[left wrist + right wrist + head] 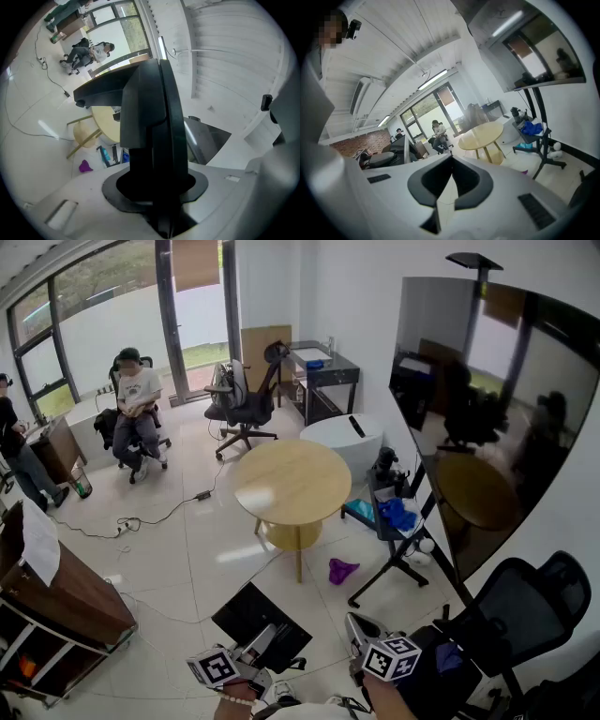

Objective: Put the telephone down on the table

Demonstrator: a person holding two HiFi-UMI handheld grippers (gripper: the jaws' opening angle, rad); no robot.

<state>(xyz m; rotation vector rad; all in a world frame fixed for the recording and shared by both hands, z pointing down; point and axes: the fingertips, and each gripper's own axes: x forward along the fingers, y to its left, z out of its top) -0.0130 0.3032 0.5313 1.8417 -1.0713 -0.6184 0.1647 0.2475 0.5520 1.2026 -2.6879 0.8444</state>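
Observation:
The telephone is a flat black thing held out over the floor at the bottom of the head view. My left gripper is shut on its near end. In the left gripper view the telephone rises dark and wide from between the jaws and hides most of the room. My right gripper hangs beside it to the right, shut, with nothing in it; its tips meet in the right gripper view. The round wooden table stands farther out in mid room, its top bare.
A large dark screen on a black stand fills the right side, with blue things on its low shelf. A purple scrap lies on the floor. Black office chairs, a seated person and a wooden cabinet are around.

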